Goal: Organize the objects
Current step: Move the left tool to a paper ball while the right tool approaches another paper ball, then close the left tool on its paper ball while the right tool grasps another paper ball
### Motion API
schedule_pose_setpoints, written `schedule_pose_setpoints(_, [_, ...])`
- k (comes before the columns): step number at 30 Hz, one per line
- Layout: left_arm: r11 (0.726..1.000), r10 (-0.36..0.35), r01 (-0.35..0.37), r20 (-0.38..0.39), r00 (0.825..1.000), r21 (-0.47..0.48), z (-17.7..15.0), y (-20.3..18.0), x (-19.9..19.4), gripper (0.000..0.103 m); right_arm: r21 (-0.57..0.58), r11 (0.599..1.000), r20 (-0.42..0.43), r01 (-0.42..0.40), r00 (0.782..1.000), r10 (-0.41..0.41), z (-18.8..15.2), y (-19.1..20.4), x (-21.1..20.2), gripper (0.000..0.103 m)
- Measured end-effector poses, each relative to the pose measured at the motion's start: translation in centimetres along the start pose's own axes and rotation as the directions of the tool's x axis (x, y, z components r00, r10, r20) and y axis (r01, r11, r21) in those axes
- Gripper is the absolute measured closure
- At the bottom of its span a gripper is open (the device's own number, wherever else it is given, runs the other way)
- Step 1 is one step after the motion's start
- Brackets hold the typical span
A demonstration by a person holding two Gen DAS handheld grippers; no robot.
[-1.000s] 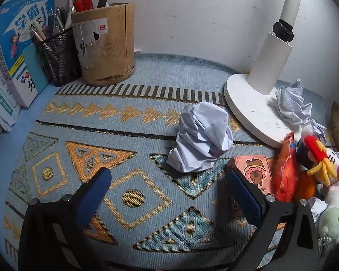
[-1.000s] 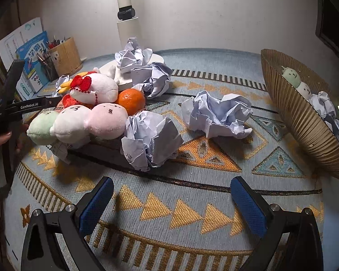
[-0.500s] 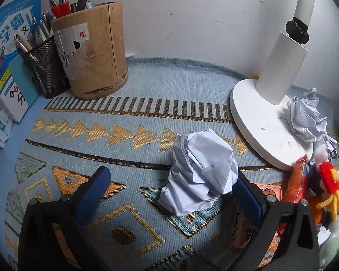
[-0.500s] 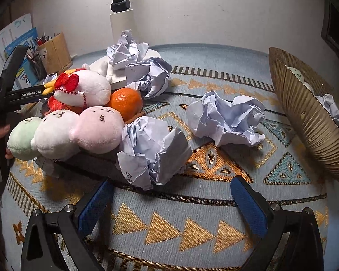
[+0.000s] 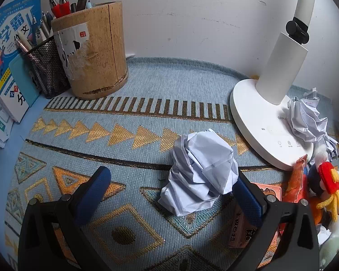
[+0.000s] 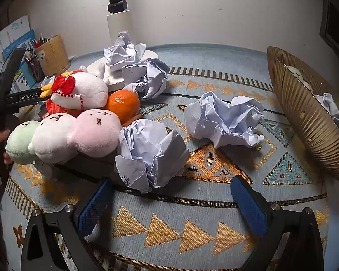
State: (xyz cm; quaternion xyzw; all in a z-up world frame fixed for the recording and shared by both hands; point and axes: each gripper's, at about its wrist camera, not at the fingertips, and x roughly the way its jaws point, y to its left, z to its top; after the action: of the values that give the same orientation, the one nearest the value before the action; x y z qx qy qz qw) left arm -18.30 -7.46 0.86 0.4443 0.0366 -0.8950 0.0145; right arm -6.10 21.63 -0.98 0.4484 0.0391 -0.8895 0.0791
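The left gripper [image 5: 171,190] is hovering low over a patterned blue mat [image 5: 128,135], its blue pads spread wide apart. A crumpled paper ball [image 5: 200,174] is lying between them, pressing against the right-hand pad, well clear of the other. The right gripper [image 6: 173,204] is also gaping wide, gripping nothing; another paper wad [image 6: 150,152] is sitting just ahead of its left pad, beside plush toys [image 6: 63,135].

bare mat [image 5: 128,135] left of paper ball [image 5: 201,174], lamp base [image 5: 260,122] blocking right
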Motion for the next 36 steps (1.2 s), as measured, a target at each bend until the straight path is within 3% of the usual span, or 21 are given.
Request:
schedule_pose_setpoints(15, [1.0, 0.0, 0.0, 0.0, 1.0, 0.0, 0.0, 0.0, 0.0, 0.0, 0.027, 1.0, 0.005, 0.003, 1.0, -0.004, 0.8, -0.5, 0.4, 0.0])
schedule_pose_setpoints(23, [1.0, 0.0, 0.0, 0.0, 1.0, 0.001, 0.0, 0.0, 0.0, 0.0, 0.042, 0.999, 0.017, 0.007, 1.0, -0.008, 1.0, -0.4, 0.6, 0.006])
schedule_pose_setpoints(27, [1.0, 0.0, 0.0, 0.0, 1.0, 0.001, 0.0, 0.0, 0.0, 0.0, 0.041, 0.999, 0.022, 0.018, 1.0, -0.019, 1.0, -0.4, 0.4, 0.012])
schedule_pose_setpoints(29, [1.0, 0.0, 0.0, 0.0, 1.0, 0.001, 0.0, 0.0, 0.0, 0.0, 0.045, 0.999, 0.031, 0.02, 0.999, -0.022, 0.9, -0.5, 0.3, 0.025])
schedule_pose_setpoints(30, [1.0, -0.003, 0.003, 0.004, 1.0, 0.001, 0.0, 0.0, -0.1, 0.008, 0.047, 0.999, 0.047, 0.014, 0.999, -0.017, 0.8, -0.5, 0.0, 0.056])
schedule_pose_setpoints(31, [1.0, 0.012, -0.012, 0.023, 1.0, 0.005, 0.0, 0.0, -0.4, 0.025, 0.051, 0.999, 0.07, 0.006, 0.997, -0.01, 0.7, -0.5, -0.4, 0.058])
schedule_pose_setpoints(32, [0.999, 0.036, -0.037, 0.046, 0.998, 0.011, -0.1, -0.2, -0.9, 0.057, 0.054, 0.998, 0.09, -0.015, 0.996, 0.01, 0.6, -0.7, -0.7, 0.059])
schedule_pose_setpoints(33, [0.999, 0.039, -0.04, 0.048, 0.998, 0.017, -0.1, -0.4, -1.0, 0.063, 0.058, 0.998, 0.101, -0.037, 0.994, 0.031, 0.6, -0.9, -1.0, 0.06])
schedule_pose_setpoints(36, [0.998, 0.068, -0.068, 0.061, 0.996, 0.005, -0.1, -0.2, -1.3, 0.063, 0.094, 0.994, 0.157, -0.059, 0.987, 0.043, 0.3, -1.7, -2.0, 0.06])
